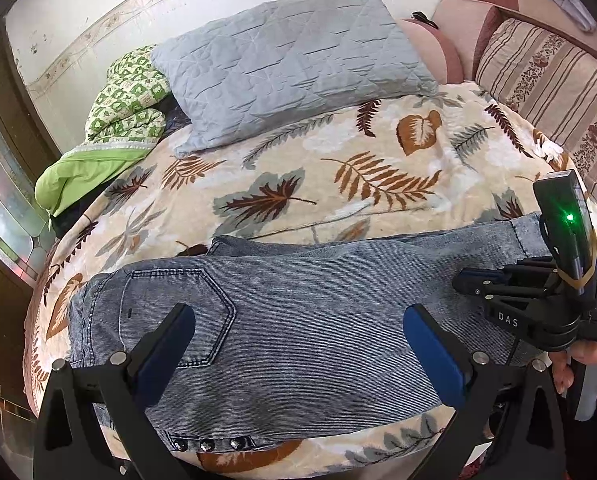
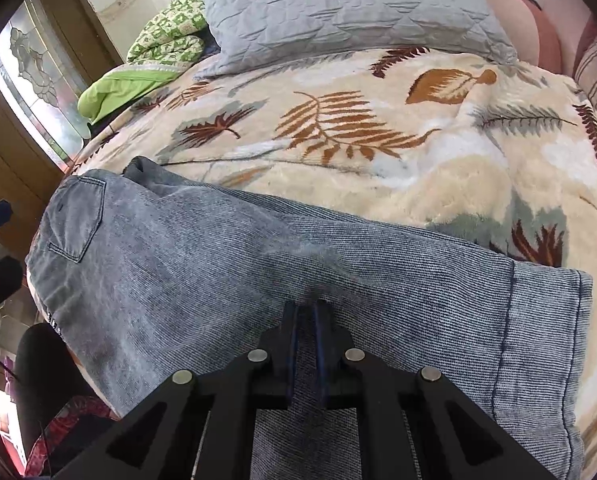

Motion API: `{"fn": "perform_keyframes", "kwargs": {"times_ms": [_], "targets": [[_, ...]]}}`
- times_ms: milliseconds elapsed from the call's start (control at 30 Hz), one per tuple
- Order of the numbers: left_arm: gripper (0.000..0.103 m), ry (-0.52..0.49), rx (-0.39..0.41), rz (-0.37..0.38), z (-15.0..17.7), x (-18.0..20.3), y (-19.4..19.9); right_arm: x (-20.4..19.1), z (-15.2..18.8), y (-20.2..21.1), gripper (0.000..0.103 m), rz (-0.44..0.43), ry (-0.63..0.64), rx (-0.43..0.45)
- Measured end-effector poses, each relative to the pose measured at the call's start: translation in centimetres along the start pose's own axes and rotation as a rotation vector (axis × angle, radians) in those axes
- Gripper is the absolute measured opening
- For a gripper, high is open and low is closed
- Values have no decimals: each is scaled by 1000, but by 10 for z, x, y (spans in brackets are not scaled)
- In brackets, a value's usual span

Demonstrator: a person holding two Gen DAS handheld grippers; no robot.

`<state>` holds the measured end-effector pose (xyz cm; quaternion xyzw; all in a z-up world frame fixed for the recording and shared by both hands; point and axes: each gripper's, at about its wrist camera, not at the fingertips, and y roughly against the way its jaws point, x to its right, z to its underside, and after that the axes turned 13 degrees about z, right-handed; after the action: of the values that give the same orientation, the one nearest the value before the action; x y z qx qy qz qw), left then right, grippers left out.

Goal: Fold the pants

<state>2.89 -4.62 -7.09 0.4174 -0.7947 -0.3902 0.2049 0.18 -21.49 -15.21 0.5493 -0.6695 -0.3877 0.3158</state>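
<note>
On the bed, over a cream plush blanket (image 1: pixel 338 184) printed with brown and grey leaves, the faded blue-grey denim pants (image 1: pixel 298 320) lie folded lengthwise, back pocket at the left and hem at the right. The left gripper (image 1: pixel 298 344) hovers above them with its blue-padded fingers (image 1: pixel 166 356) spread wide and nothing between them. The right gripper (image 2: pixel 306 344) has its fingers pressed nearly together, pinching a fold of the denim, near a grey quilted pillow (image 1: pixel 290 60).
</note>
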Motion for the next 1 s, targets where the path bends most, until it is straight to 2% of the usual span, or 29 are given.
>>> {"fn": "perform_keyframes", "kwargs": {"times_ms": [267,467,667,867,1000], "targets": [[103,6,0,-11,3,-4,2,-4,2,10,10,11,25,37],[103,11,2,-17,4,-6,3,-9,4,21,10,-28,40,77],[103,13,7,-25,4,-8,3,-13,8,11,10,-8,71,35],[103,19,-5,-22,4,-9,-2,6,12,12,10,-25,37,28],[103,5,-50,-6,11,-6,-15,38,18,35,10,-41,-45,71]]}}
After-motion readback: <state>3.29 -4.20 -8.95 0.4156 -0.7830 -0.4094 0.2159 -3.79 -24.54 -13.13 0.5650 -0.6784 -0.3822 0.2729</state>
